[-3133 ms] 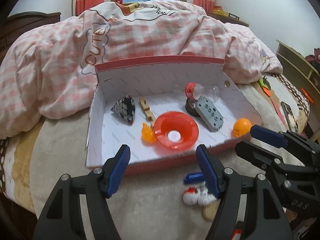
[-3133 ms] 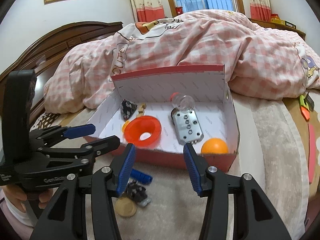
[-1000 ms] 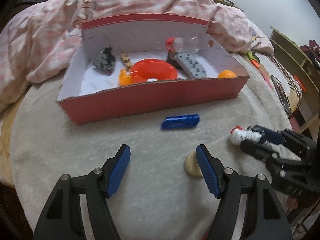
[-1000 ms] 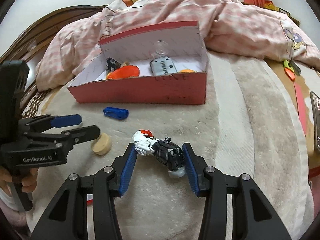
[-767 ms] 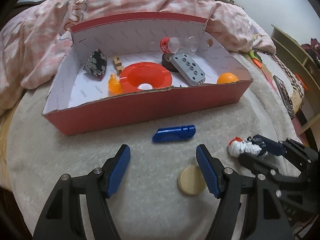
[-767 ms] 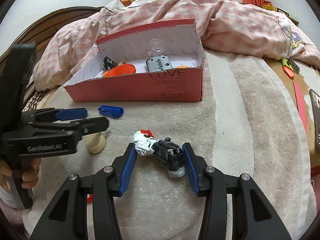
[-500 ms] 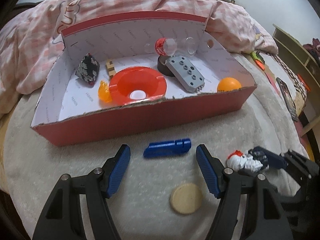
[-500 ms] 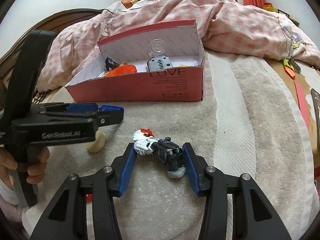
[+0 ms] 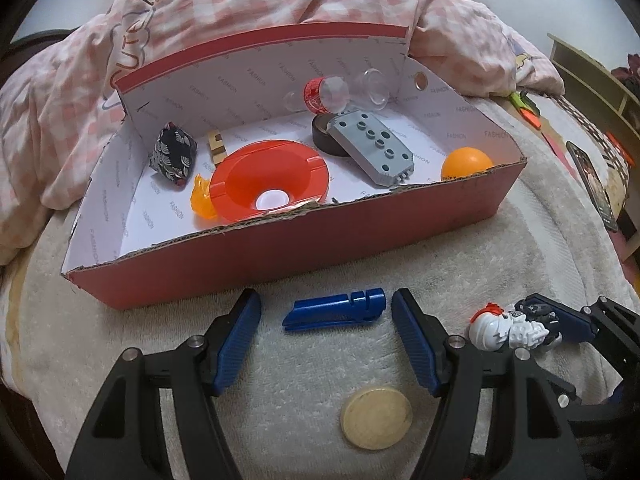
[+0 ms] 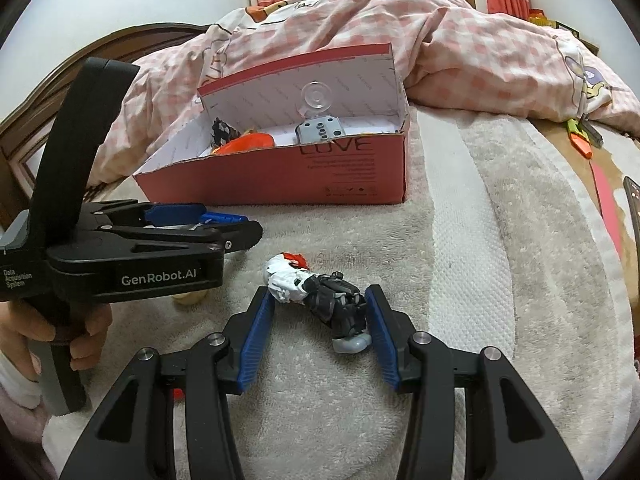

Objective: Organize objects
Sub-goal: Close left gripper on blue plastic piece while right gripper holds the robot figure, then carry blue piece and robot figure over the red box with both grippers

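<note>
A blue plastic clip [image 9: 334, 311] lies on the beige towel just in front of the red box [image 9: 280, 252]. My left gripper [image 9: 325, 306] is lowered around the clip. Its jaws are closing, with a gap still showing at each end of the clip. A white, black and red toy figure [image 10: 316, 300] lies slanted on the towel. My right gripper [image 10: 320, 308] is shut on it, with the head at the left pad and the legs at the right pad. A round wooden disc [image 9: 376, 418] lies nearer to me, below the left fingers.
The box's white inside holds an orange dish [image 9: 268, 184], a grey studded block [image 9: 372, 148], an orange ball [image 9: 466, 164], a black patterned pouch [image 9: 172, 156] and a clear bottle [image 9: 328, 92]. A pink checked quilt [image 10: 460, 40] is piled behind. A phone [image 9: 592, 184] lies far right.
My left gripper moved forward toward the box, so the blue clip now sits between its fingers and the disc lies behind them; its jaws narrowed a little. The right gripper stayed on the figure.
</note>
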Demonstrator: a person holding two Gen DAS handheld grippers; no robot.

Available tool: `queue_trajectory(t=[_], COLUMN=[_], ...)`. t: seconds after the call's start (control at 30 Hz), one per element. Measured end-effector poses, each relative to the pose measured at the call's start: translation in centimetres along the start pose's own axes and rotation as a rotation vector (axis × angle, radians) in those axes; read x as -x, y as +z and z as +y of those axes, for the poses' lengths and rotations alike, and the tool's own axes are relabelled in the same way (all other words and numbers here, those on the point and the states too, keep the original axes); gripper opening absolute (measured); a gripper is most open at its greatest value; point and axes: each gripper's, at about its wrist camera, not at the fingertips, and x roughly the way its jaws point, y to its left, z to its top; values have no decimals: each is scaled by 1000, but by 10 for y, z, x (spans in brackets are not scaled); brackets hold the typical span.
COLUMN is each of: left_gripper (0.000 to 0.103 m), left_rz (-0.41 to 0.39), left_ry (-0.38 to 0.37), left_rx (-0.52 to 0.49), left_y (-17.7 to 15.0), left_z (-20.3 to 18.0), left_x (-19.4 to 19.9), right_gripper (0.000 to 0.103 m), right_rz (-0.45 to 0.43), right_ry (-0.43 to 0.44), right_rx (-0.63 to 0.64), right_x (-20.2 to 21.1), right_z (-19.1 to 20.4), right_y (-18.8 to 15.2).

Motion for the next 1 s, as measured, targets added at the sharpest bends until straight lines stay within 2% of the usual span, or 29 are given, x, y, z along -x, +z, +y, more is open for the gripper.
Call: queue_trajectory(t=[0.1, 0.37, 0.63, 0.77, 1.0], left_gripper=[48, 48, 48, 48, 48], left_rz=[-13, -21, -38, -53, -77], left_ry=[-16, -36, -58, -64, -72], left_rx=[-6, -3, 14, 10, 27], left_y=[-1, -8, -14, -16, -17], left_z=[0, 4, 12, 13, 20], left_x=[3, 12, 25, 33, 43], right_gripper=[48, 48, 48, 37, 36], right_rz=[-3, -4, -4, -10, -15], right_ry=[4, -8, -60, -90, -102], right_rx=[-4, 9, 54, 48, 53], right_x=[0, -1, -3, -2, 0], right_z=[0, 0, 8, 6, 8], right_y=[0, 0, -1, -1, -1])
